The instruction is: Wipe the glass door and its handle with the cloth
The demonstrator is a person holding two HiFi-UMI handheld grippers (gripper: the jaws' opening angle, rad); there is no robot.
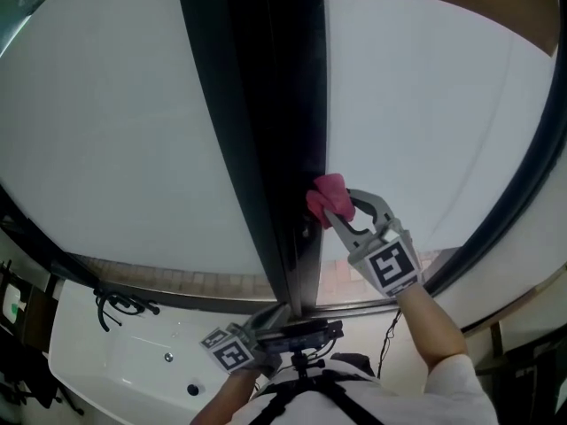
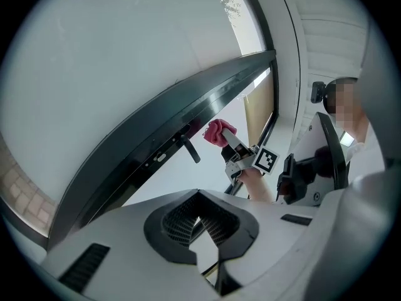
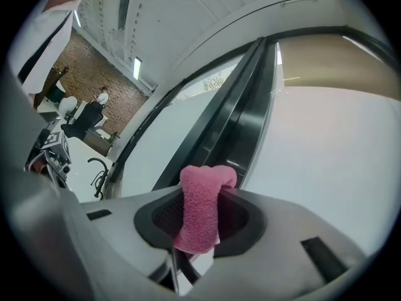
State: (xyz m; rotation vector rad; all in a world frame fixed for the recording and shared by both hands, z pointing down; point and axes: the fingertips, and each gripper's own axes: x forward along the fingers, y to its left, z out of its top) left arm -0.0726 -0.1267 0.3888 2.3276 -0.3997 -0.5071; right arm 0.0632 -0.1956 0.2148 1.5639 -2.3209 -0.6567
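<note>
Right claw (image 1: 339,209): clamped on the pink cloth (image 1: 328,195); cloth bunched, a fold standing clear beyond the claw tips; it lies at the right edge of the dark door frame (image 1: 266,131), just beside the lever handle (image 2: 190,149); glass door (image 1: 434,122) pale and frosted, right of the frame. Left claw (image 2: 198,218): jaws together, nothing between them; held near and low, at the frame's foot, well apart from the cloth.
</note>
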